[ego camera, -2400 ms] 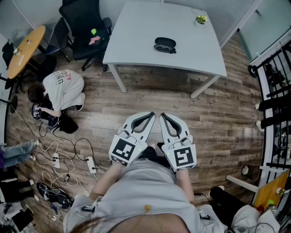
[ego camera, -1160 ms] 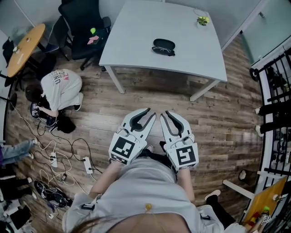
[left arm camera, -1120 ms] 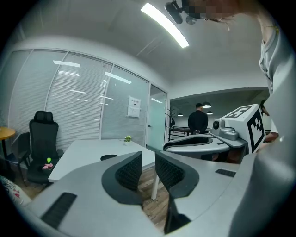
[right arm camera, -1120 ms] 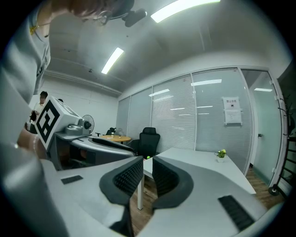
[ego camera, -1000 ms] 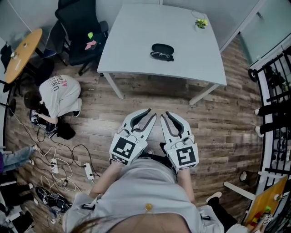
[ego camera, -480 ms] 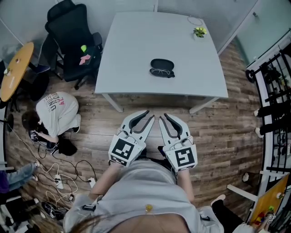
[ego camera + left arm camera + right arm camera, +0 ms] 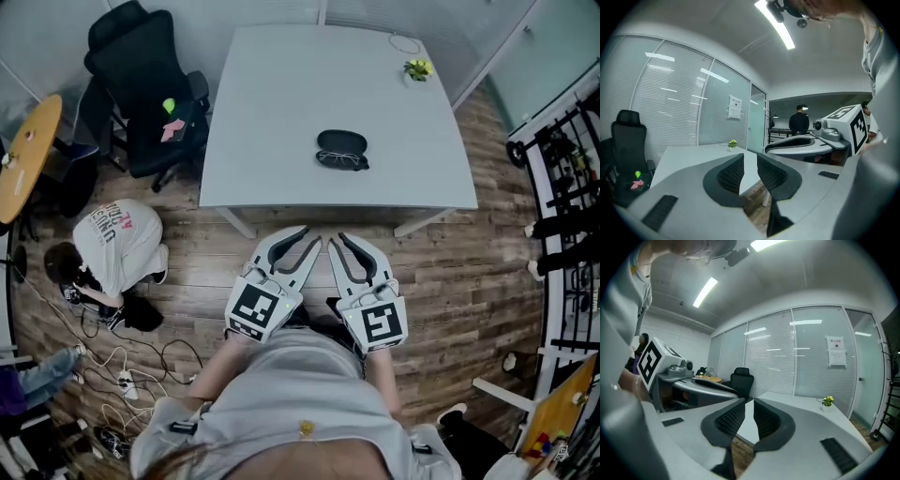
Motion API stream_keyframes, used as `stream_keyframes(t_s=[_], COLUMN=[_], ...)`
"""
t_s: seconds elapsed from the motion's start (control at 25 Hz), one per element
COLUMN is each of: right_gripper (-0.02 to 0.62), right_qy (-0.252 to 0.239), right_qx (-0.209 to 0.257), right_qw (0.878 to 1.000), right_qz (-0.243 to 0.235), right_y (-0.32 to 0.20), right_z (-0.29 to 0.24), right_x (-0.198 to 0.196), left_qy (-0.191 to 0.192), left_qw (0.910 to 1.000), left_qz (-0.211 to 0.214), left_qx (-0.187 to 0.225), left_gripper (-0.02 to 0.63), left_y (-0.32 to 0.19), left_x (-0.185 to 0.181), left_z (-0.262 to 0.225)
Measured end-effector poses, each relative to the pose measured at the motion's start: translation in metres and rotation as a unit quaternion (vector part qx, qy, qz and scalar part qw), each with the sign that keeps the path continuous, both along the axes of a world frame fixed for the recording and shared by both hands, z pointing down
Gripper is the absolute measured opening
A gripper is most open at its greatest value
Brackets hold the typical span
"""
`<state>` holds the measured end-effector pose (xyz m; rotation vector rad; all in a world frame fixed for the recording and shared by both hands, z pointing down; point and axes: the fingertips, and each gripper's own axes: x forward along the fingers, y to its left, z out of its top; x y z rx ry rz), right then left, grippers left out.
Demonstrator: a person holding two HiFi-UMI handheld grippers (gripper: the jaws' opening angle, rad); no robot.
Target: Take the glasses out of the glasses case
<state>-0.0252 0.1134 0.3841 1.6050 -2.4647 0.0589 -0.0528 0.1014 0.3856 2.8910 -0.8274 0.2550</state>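
A black glasses case (image 7: pixel 341 141) lies shut on the white table (image 7: pixel 272 122), right of its middle. A pair of glasses (image 7: pixel 343 160) rests on the tabletop just in front of the case, touching it. My left gripper (image 7: pixel 309 235) (image 7: pixel 750 161) and right gripper (image 7: pixel 339 238) (image 7: pixel 749 408) are held side by side over the wooden floor, short of the table's near edge. Each has a narrow gap between its pads and holds nothing. In both gripper views the jaws block the case and glasses.
A small potted plant (image 7: pixel 417 68) and a loop of white cord (image 7: pixel 405 42) sit at the table's far right corner. A black office chair (image 7: pixel 150 94) stands left of the table. A person (image 7: pixel 112 248) crouches by floor cables (image 7: pixel 141 347). Black railings (image 7: pixel 562 187) line the right.
The table with the case and glasses has come closer and lower in the head view as I walked toward it. Both grippers kept their pose and jaw gap.
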Motion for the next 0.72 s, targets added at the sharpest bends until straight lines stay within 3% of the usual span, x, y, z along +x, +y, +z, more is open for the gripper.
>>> stream_keyframes(t_s=[0.32,0.72], right_gripper=[0.051,0.051], right_qy=[0.008,0.013], right_qx=[-0.009,-0.008], right_qw=[1.0,1.0], right_qz=[0.008,-0.006], right_y=[-0.014,-0.051], right_z=[0.002,0.004], right_x=[-0.01,0.005], left_qy=[0.011,0.01], left_qw=[0.9999,0.9999], left_qz=[0.006,-0.005], left_qx=[-0.009,-0.012], left_gripper=[0.086,0.086], left_y=[-0.017,-0.051], left_x=[-0.005,0.009], left_z=[-0.001,0.004])
